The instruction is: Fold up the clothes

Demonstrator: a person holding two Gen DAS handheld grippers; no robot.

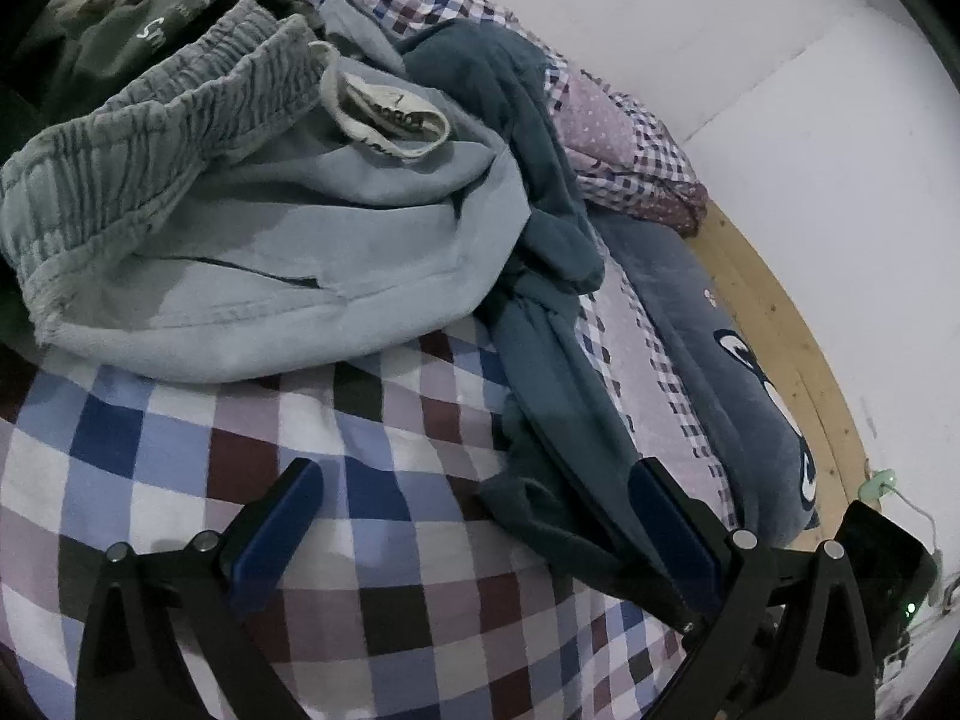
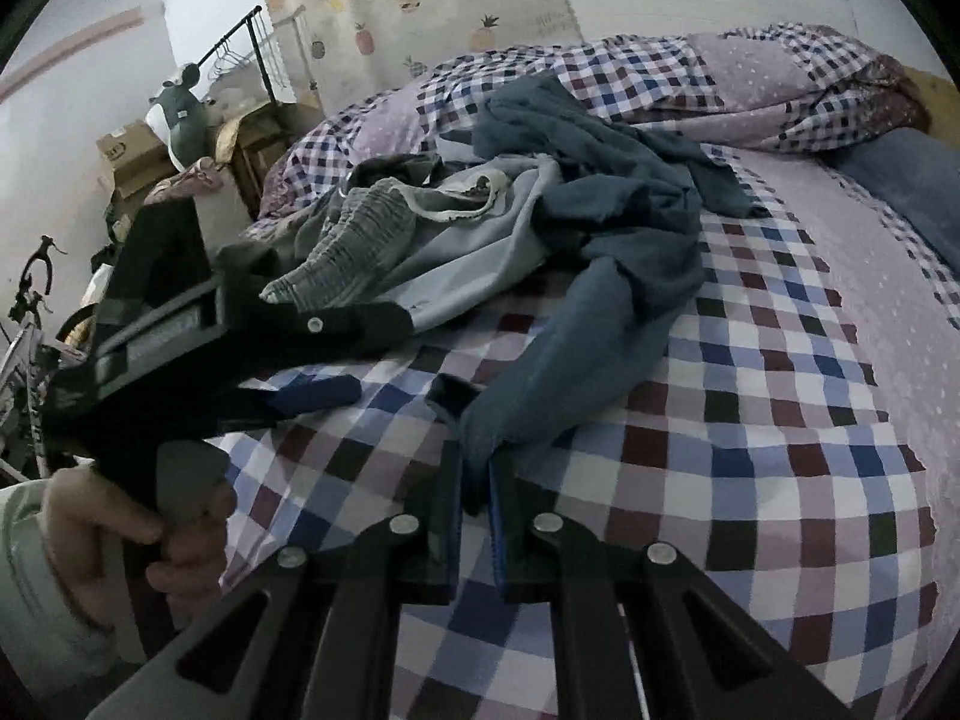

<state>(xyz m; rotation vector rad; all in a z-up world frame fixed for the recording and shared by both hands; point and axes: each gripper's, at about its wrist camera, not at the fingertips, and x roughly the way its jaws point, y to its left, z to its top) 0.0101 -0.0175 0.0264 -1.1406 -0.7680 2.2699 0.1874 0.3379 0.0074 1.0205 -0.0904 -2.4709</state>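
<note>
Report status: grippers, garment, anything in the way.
Right hand-held gripper shut on teal garment. Left hand-held gripper open, empty. Grey shorts tangled alongside.

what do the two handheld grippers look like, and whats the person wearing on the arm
Both the left gripper and the right gripper are black linkage frames with silver pivot rivets and blue pads on the fingers. The hand shows a pale, whitish sleeve cuff.

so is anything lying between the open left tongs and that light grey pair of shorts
Nothing visible does. Between the left tongs and the light grey shorts lies only bare checked bedsheet. The dark teal garment trails past the tongs' right finger, off to the side, and the right tongs pinch its end.
</note>
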